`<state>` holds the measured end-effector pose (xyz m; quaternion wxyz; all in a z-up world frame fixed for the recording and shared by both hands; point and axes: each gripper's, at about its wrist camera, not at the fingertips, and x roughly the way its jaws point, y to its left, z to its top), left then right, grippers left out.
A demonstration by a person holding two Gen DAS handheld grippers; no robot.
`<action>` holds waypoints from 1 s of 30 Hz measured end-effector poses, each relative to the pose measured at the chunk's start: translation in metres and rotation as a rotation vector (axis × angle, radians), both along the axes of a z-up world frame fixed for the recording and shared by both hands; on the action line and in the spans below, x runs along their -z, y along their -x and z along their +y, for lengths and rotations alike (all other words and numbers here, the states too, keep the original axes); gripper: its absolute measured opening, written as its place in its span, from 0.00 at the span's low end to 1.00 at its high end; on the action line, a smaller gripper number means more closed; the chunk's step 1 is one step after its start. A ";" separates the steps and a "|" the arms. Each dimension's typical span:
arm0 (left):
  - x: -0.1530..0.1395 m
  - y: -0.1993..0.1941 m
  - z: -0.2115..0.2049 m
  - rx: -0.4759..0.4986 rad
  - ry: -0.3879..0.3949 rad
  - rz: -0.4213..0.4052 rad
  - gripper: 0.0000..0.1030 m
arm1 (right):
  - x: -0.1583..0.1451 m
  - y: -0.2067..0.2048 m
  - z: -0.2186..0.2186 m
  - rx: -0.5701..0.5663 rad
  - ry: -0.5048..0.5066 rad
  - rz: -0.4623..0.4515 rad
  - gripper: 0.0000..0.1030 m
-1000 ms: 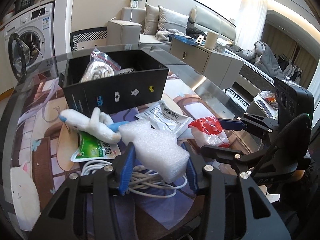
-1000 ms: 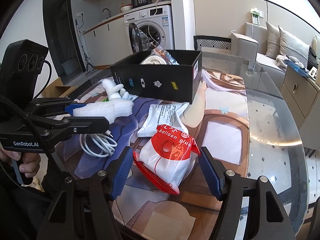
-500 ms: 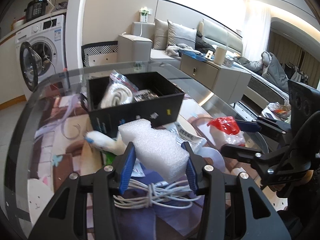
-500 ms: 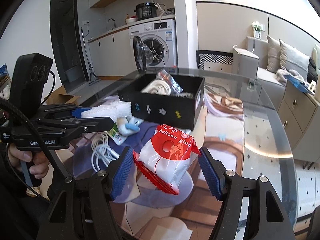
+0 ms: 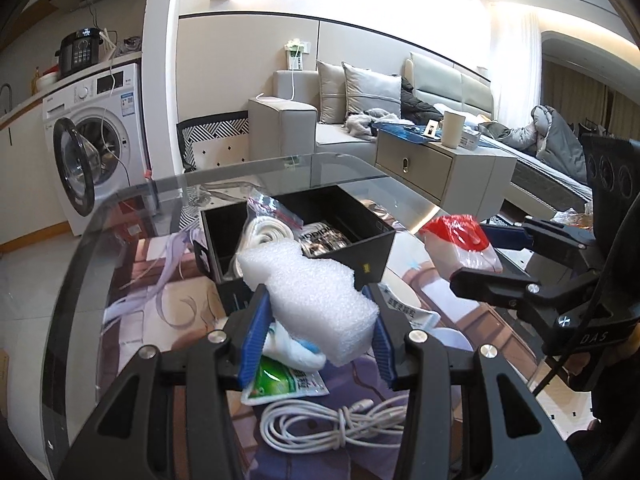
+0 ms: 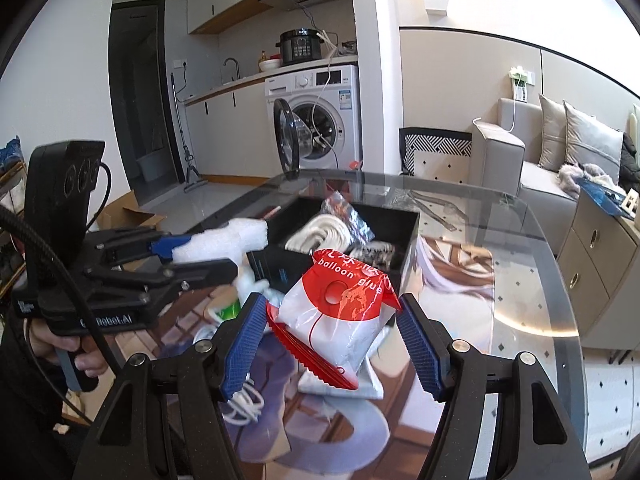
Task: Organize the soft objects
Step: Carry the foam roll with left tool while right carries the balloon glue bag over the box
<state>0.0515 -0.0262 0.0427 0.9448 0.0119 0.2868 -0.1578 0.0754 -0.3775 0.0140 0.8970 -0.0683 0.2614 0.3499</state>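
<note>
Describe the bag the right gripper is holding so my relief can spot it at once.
Start at the black box on the glass table; just in front of it the right gripper holds a white plastic bag aloft. Its red top printed "balloon glue" is unique here.

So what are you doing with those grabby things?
I'm tidying soft things into the black box on the glass table. The left tongs are squeezing a white foam piece, and the right tongs are pinching a red-and-white balloon glue bag. Both are held up near the box. A white cable and a green packet wait on the table.
</note>
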 end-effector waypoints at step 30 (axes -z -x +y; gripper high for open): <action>-0.003 -0.055 0.016 -0.056 0.011 -0.005 0.44 | -0.008 -0.059 0.044 -0.038 0.003 0.002 0.66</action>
